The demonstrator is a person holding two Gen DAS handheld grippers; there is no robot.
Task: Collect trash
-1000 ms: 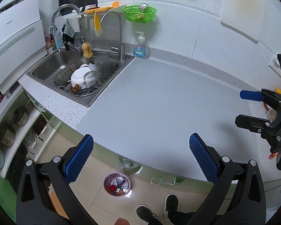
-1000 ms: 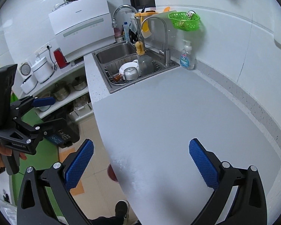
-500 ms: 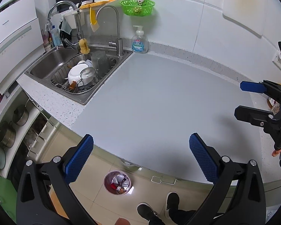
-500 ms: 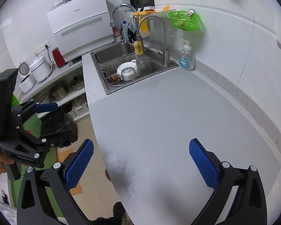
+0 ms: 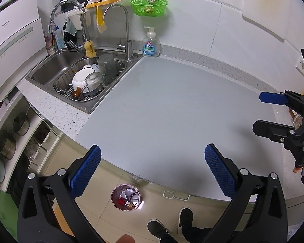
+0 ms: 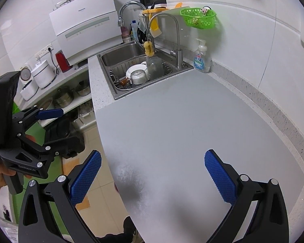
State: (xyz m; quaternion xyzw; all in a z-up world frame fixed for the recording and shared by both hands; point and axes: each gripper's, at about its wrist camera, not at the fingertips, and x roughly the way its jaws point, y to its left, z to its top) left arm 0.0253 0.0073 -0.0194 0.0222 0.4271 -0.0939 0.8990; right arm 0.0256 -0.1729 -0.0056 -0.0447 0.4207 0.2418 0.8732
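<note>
Kitchen walls of white tile are backing a grey tabletop (image 5: 172, 105) that is lying bare across its whole middle, with nothing on it for either tool to pick up. At its far corner a soap bottle (image 5: 151, 45) is standing against the wall, likely kept there to be handy to the sink (image 5: 50, 68), where a rack (image 5: 89, 83) is holding washed bowls and a glass over the basin so they can drip. On the floor below the tabletop's near edge a bin (image 5: 126, 197) is sitting open with crumpled scraps already inside, which I judge is where the trash is being gathered; it is placed just clear of the person's shoes (image 5: 172, 222), within an easy drop from above. The left hand-held gripper (image 5: 152, 166) is hanging over the tabletop's edge with its jaws spread wide, grasping nothing and touching nothing. The right hand-held gripper (image 6: 153, 171) is hovering above the tabletop, equally wide apart and empty. At the tabletop's right end something small and brownish is showing behind the right tool, too hidden to name.
</note>
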